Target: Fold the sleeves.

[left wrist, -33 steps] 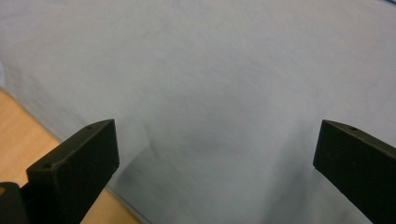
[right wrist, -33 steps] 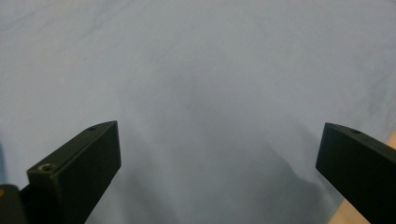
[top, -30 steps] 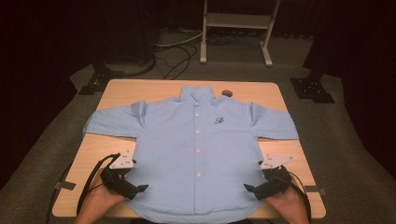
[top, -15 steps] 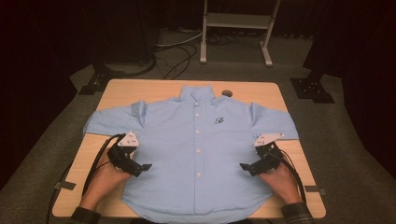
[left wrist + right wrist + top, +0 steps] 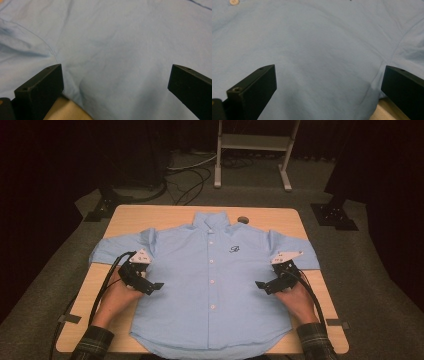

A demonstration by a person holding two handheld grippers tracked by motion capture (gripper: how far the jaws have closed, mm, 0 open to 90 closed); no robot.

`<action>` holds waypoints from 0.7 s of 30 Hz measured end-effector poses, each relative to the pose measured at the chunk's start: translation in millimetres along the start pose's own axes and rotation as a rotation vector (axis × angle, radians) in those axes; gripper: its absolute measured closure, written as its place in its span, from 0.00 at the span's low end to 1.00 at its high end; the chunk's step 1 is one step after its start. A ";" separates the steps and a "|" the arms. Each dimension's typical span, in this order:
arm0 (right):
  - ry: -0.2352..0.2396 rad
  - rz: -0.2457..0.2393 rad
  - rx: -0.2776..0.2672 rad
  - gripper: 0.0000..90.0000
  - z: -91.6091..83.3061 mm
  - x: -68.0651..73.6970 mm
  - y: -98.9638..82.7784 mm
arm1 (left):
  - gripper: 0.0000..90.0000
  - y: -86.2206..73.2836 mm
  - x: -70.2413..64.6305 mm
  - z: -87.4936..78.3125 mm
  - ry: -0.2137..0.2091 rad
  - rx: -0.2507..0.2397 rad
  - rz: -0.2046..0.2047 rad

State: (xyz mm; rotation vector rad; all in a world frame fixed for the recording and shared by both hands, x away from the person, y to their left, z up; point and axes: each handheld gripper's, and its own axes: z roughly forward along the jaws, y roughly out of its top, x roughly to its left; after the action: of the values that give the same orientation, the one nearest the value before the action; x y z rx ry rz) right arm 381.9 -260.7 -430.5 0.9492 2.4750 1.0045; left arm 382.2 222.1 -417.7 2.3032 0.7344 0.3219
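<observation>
A light blue short-sleeved button shirt (image 5: 210,285) lies flat, front up, on the wooden table (image 5: 150,217), collar at the far side. My left gripper (image 5: 154,287) hovers at the shirt's left side seam below the sleeve, jaws wide apart, nothing between them. My right gripper (image 5: 262,286) mirrors it at the right side seam, also open. In the left gripper view the shirt cloth (image 5: 112,50) spreads between the jaws, with bare table (image 5: 67,112) at the bottom. In the right gripper view the blue cloth (image 5: 317,55) and a white button (image 5: 234,2) show.
The table's front corners (image 5: 75,340) are bare wood. A small dark disc (image 5: 243,219) sits by the collar. Beyond the table stand a white frame (image 5: 252,150), cables (image 5: 185,175) and black stand feet (image 5: 334,215) on grey floor.
Both grippers have moved from the shirt's bottom hem forward along its sides to just below the sleeves. The shirt lies as before.
</observation>
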 end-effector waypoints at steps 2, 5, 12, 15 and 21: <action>0.006 0.000 0.035 0.00 2.9 -2.7 2.1 | 0.00 1.3 0.9 2.6 0.002 0.016 0.006; -0.003 -0.001 0.028 0.00 5.4 -3.9 6.2 | 0.00 1.3 4.7 6.0 0.011 0.015 0.000; 0.006 0.010 0.053 0.00 9.3 -7.3 1.7 | 0.00 -4.7 11.8 16.2 0.000 0.052 -0.026; 0.008 0.011 0.066 0.00 10.5 -7.2 0.5 | 0.00 -6.3 11.5 18.1 0.000 0.056 -0.027; -0.003 0.019 0.067 0.00 11.2 -7.7 -1.8 | 0.00 -7.0 11.1 17.9 0.003 0.054 -0.026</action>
State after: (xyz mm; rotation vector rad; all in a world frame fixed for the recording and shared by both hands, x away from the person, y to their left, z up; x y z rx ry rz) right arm 392.3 -261.3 -439.5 0.9957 2.5162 0.9309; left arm 395.6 223.2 -435.3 2.3421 0.7826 0.2975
